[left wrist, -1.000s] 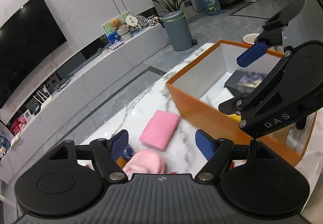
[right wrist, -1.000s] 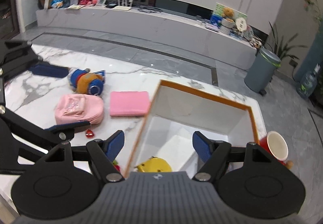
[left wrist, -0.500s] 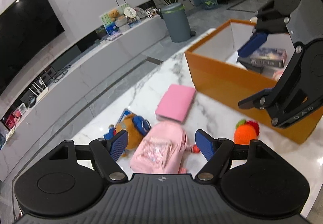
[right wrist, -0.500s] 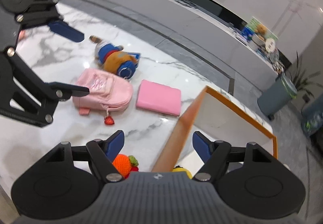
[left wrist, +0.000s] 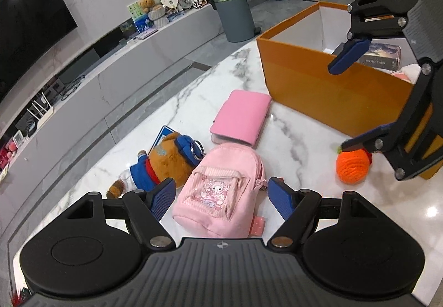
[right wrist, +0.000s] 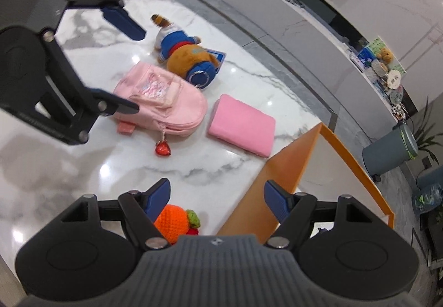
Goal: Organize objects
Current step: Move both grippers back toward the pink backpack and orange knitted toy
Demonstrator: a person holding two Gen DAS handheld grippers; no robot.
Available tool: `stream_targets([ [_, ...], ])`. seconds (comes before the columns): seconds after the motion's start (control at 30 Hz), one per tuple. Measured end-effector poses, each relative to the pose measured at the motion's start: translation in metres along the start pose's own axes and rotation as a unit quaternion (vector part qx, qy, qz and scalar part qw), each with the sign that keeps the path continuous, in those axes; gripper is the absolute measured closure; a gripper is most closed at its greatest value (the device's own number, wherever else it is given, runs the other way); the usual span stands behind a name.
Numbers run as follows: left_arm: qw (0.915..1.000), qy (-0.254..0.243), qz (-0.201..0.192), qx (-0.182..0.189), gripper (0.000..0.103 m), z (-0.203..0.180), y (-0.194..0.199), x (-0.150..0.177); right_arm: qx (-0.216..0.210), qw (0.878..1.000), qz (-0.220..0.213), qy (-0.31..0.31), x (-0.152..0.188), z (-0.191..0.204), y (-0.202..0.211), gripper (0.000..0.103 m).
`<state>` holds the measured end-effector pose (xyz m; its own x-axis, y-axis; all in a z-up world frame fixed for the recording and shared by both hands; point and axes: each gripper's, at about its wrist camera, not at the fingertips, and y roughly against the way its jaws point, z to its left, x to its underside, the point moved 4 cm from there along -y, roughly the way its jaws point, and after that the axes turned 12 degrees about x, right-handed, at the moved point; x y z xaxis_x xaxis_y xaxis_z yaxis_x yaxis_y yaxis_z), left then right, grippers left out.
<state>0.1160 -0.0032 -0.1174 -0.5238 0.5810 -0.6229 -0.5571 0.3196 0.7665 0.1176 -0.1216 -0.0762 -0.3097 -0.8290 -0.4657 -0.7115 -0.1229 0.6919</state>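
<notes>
Pink mini backpack [left wrist: 221,185] flat on the white marble bench [left wrist: 304,124], front pocket up, red heart charm [right wrist: 162,149] hanging off the zipper onto the stone. Just beside it: brown plush toy in blue clothes [left wrist: 166,160] lying partly on a blue card, and a pink folded cloth [left wrist: 242,117] a bit further out, near the orange box [left wrist: 326,85]. Box open on top, white inside, with a dark book-like thing and something pale in it, hard to tell more. Orange crocheted fruit [left wrist: 353,165] on the bench right next to the box wall.

Around that: living room, long grey TV console along a marble wall, big dark TV, grey bin, plant, water jug on grey floor tiles.

Left gripper [left wrist: 221,195] low over the bench, blue pads spread wide apart, nothing between them but the backpack sitting straight ahead, not touching as far as visible. Right gripper [right wrist: 216,195] hovering higher, tilted down, also wide apart and holding nothing, crocheted fruit just under its left pad, box edge under the right one. Backpack well ahead of it.
</notes>
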Motion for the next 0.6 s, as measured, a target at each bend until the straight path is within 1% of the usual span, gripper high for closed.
stream_targets([
  [0.17,0.9997,0.016,0.014,0.010,0.015,0.009,-0.011,0.004,-0.016,0.999,0.014,0.028,0.002,0.007,-0.008,0.027],
  [0.3,0.9992,0.024,0.026,0.019,0.015,0.013,-0.022,0.007,-0.039,0.997,0.031,0.063,0.006,0.018,-0.017,0.027],
  [0.4,0.9983,0.043,0.030,0.026,0.015,0.017,-0.028,0.010,-0.057,0.992,0.043,0.101,0.010,0.031,-0.022,0.027],
  [0.5,0.9978,0.046,0.042,0.023,0.015,0.017,-0.036,0.014,-0.073,0.986,0.059,0.141,0.013,0.044,-0.027,0.028],
  [0.6,0.9977,0.044,0.049,0.017,0.015,0.017,-0.041,0.014,-0.071,0.982,0.074,0.158,0.013,0.048,-0.036,0.027],
])
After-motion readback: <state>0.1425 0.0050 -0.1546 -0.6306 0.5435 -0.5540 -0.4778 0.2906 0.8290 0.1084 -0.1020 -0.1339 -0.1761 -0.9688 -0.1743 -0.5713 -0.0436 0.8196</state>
